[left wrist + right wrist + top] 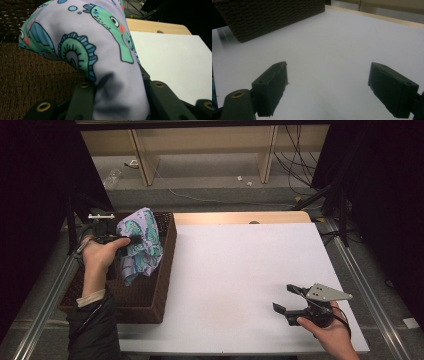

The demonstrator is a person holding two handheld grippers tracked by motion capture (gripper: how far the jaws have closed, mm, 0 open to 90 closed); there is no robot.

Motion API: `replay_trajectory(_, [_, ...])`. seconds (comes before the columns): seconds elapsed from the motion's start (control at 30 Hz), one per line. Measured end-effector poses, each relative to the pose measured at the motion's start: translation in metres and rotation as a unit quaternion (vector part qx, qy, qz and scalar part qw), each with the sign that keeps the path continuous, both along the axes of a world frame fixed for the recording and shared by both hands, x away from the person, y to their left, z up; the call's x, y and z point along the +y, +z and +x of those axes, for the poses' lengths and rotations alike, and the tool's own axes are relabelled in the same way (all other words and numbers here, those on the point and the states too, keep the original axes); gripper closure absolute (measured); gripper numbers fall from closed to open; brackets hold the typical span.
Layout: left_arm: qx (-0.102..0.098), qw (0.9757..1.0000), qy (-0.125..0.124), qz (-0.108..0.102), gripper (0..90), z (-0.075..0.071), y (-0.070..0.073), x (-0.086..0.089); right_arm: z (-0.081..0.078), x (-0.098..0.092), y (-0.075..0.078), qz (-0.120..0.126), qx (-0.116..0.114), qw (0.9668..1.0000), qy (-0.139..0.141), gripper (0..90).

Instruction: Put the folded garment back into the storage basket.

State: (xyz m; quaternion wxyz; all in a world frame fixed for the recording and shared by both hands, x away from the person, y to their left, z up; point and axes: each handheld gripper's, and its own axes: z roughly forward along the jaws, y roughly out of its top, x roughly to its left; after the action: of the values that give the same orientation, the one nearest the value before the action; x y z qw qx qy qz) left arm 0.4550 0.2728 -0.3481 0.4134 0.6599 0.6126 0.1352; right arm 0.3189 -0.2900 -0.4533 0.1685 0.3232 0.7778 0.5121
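A lilac cloth [142,243] printed with green and blue seahorses hangs bunched over the brown woven basket [161,285] at the table's left. My left gripper [131,240] is shut on it, above the basket's inside. From the left gripper view the cloth [105,50] bulges up between the two black jaws, with the basket's weave [30,82] behind it. At the table's front right, my right gripper [287,298] rests low over the white table top [240,270]. Its jaws stand wide apart with nothing between them, and its fingers [272,87] frame bare white surface.
The basket's near corner [269,17] shows far off in the right gripper view. A wooden strip [240,217] borders the table's far edge. Metal rails [360,285] run along both sides, with dark curtains beyond them. Shelving and cables lie on the floor behind.
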Motion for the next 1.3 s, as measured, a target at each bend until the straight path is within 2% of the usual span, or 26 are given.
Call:
replay_trajectory(0.17, [0.014,0.9998,0.004,0.016,68.2,0.005,-0.008,0.0,0.0,0.0,0.0,0.001,0.001,1.0,0.0,16.9])
replay_trajectory(0.53, [0.038,0.9991,0.0,0.02,68.0,0.012,-0.022,-0.002,0.0,0.0,0.0,0.0,-0.001,1.0,0.0,16.9])
replay_trajectory(0.87, [0.067,0.9969,-0.008,0.039,67.1,0.02,-0.039,-0.006,0.0,0.0,0.0,0.0,-0.001,1.0,0.0,16.9])
replay_trajectory(0.9, [0.075,0.9961,-0.01,0.045,61.0,0.021,-0.042,-0.006,0.0,0.0,0.0,0.0,-0.001,1.0,0.001,16.9])
replay_trajectory(0.93, [0.081,0.9955,-0.008,0.048,61.0,0.022,-0.044,-0.006,0.0,0.0,0.0,0.0,-0.001,1.0,0.001,16.9])
replay_trajectory(0.97, [0.082,0.9949,-0.002,0.059,53.8,0.023,-0.047,-0.006,0.0,0.0,0.0,0.0,0.0,1.0,0.0,16.9])
replay_trajectory(1.0, [0.077,0.9945,0.004,0.071,42.6,0.024,-0.049,-0.006,0.0,0.0,0.0,0.0,-0.001,1.0,0.001,16.9])
replay_trajectory(1.03, [0.07,0.9939,0.008,0.084,36.3,0.024,-0.049,-0.006,0.0,0.0,0.0,0.0,0.0,1.0,0.0,16.9])
replay_trajectory(1.1, [0.056,0.9937,0.017,0.095,22.3,0.024,-0.047,-0.006,0.0,0.0,0.0,0.0,0.0,1.0,0.0,16.9])
replay_trajectory(1.17, [0.044,0.9946,0.021,0.091,16.0,0.023,-0.042,-0.005,0.0,0.0,0.0,-0.001,0.0,1.0,0.0,16.9])
replay_trajectory(1.3, [0.023,0.9951,0.026,0.092,15.9,0.02,-0.034,-0.005,0.0,0.0,0.0,0.0,0.0,1.0,0.0,16.9])
